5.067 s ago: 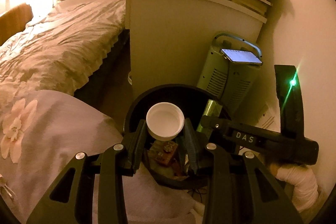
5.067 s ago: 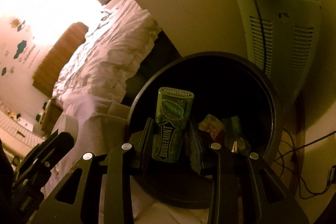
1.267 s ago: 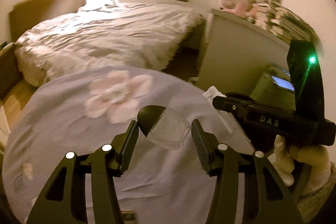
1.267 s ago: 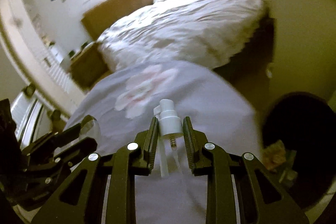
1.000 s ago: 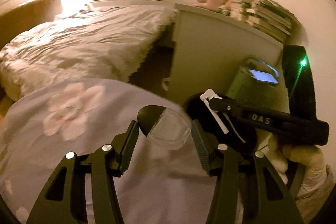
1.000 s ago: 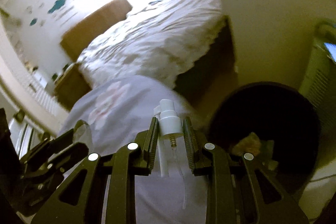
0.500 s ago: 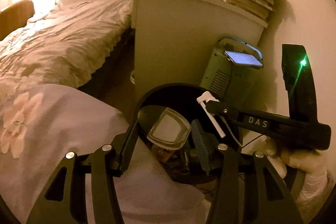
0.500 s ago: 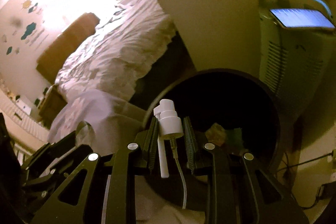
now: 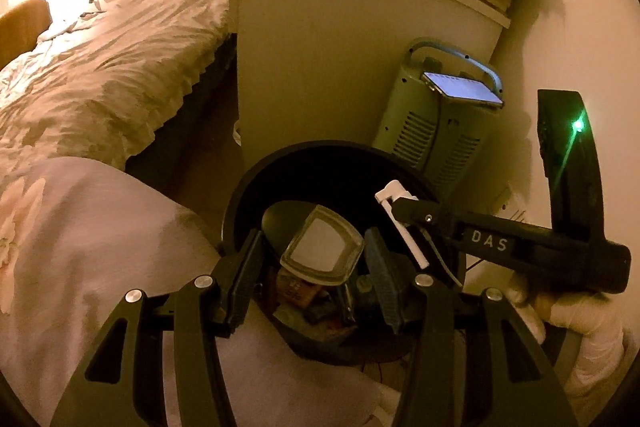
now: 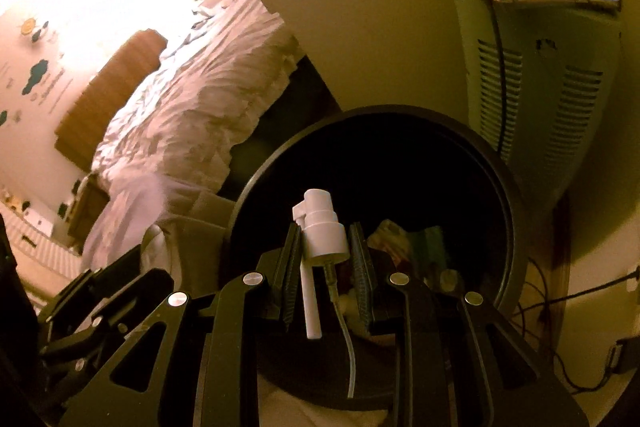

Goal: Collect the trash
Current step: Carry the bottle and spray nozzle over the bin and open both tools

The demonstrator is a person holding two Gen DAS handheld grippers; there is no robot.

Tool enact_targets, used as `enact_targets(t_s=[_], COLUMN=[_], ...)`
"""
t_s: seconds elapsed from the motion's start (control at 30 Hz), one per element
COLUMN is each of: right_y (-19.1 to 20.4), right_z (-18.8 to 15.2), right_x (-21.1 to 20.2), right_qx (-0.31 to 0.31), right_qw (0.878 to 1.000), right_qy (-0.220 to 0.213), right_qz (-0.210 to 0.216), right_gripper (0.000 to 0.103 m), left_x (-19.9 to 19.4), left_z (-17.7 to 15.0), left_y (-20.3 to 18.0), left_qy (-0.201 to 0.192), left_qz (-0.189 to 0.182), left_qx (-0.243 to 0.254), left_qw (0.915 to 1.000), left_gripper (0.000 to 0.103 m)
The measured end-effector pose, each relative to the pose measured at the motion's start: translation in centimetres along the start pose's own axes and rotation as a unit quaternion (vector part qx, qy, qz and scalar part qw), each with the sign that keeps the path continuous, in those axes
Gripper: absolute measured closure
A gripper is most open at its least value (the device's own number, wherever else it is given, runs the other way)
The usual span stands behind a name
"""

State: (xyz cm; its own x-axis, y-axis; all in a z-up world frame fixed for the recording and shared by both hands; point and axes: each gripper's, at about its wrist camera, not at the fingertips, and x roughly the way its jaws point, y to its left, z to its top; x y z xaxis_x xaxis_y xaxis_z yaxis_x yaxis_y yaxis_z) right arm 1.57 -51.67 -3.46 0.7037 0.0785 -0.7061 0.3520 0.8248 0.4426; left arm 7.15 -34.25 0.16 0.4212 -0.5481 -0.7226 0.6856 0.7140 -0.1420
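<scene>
Left wrist view: the left gripper (image 9: 314,259) clamps a clear plastic container (image 9: 322,253) over the mouth of the black trash bin (image 9: 240,195), which has litter at the bottom (wrappers, it looks like, though it's dim). Beside it, the right gripper (image 9: 394,203) reaches in. Right wrist view: the right gripper (image 10: 326,259) pinches a white spray pump (image 10: 320,227), dip tube dangling, above the bin (image 10: 508,219).
</scene>
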Motion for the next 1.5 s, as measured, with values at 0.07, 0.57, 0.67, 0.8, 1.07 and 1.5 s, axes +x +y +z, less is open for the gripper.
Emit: enact_targets(t_s=[0.07, 0.57, 0.67, 0.8, 1.07, 1.5], right_y=[0.0, -0.8, -1.0, -0.8, 0.9, 6.2], right_z=[0.0, -0.2, -0.2, -0.3, -0.7, -1.5], right_x=[0.3, 1.8, 1.7, 1.0, -0.1, -2.3], right_qx=[0.001, 0.018, 0.023, 0.03, 0.016, -0.023], right_qw=[1.0, 1.0, 0.999, 0.999, 1.0, 0.999], right_qy=[0.002, 0.019, 0.019, 0.01, 0.003, -0.017], right_qz=[-0.001, -0.009, -0.012, -0.007, -0.002, 0.017], right_gripper=[0.078, 0.077, 0.058, 0.045, 0.045, 0.039], left_x=[0.3, 1.3, 1.1, -0.1, -2.3, -8.8], left_z=[0.0, 0.1, 0.2, 0.2, 0.0, -2.6], left_y=[-0.1, -0.4, -0.5, -0.7, -0.6, 4.0], left_qy=[0.002, 0.014, 0.012, -0.005, -0.025, -0.088], left_qz=[-0.001, 0.002, 0.008, 0.02, 0.029, 0.07], left_qx=[0.001, 0.007, 0.008, 0.016, 0.018, -0.034], left_qw=[1.0, 0.9999, 0.9999, 0.9997, 0.9991, 0.9931], left_gripper=[0.052, 0.05, 0.045, 0.027, 0.016, 0.006])
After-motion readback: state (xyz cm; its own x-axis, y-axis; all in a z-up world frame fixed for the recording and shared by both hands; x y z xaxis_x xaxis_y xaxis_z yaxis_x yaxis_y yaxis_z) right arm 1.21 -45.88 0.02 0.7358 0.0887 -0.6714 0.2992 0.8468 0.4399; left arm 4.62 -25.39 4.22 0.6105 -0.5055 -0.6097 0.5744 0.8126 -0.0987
